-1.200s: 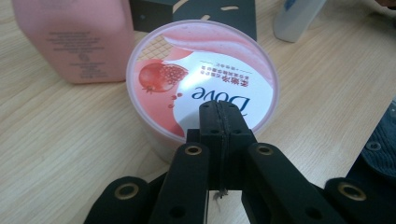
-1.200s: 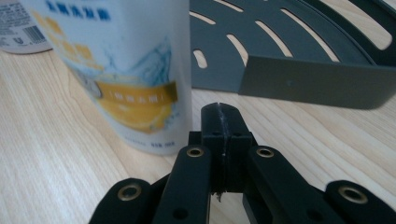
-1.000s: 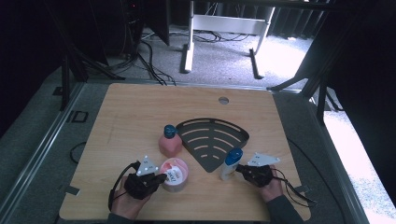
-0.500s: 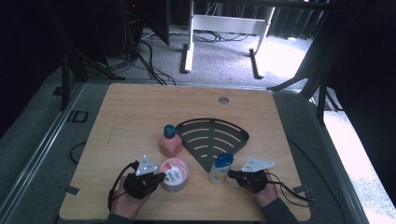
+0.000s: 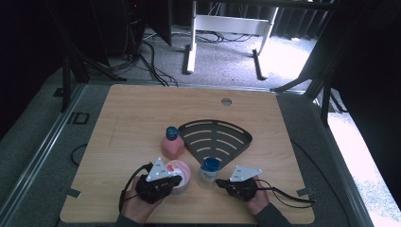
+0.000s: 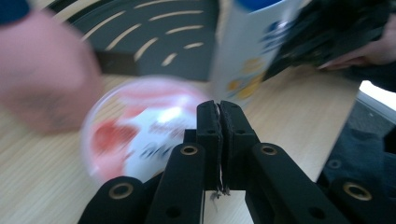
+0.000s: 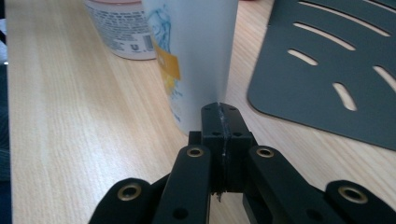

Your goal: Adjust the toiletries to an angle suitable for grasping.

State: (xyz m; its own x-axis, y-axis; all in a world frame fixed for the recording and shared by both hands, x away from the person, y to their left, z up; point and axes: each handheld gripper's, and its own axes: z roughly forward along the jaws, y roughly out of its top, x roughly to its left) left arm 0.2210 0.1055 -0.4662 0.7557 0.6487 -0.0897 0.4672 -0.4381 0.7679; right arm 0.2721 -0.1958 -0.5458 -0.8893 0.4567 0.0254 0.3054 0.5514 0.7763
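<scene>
A white bottle with a blue cap (image 5: 209,170) stands upright near the table's front edge, just right of a pink-lidded tub (image 5: 180,172). My right gripper (image 5: 219,181) is shut, with its tips against the bottle's lower side (image 7: 196,56). In the right gripper view the jaws (image 7: 219,110) meet with nothing between them. My left gripper (image 5: 178,181) is shut too, at the tub's front-left rim. In the left gripper view its tips (image 6: 219,105) hover over the tub's lid (image 6: 140,126), and the bottle (image 6: 252,51) rises just beyond.
A pink bottle with a blue cap (image 5: 171,144) stands behind the tub. A dark fan-shaped slotted tray (image 5: 215,139) lies flat at the table's middle, just behind the white bottle. Both hands rest at the table's front edge (image 5: 189,221). The table's far half is bare wood.
The right gripper has slid left along the front edge, and the white bottle has moved left with it to stand beside the tub. The left gripper has shifted slightly toward the tub.
</scene>
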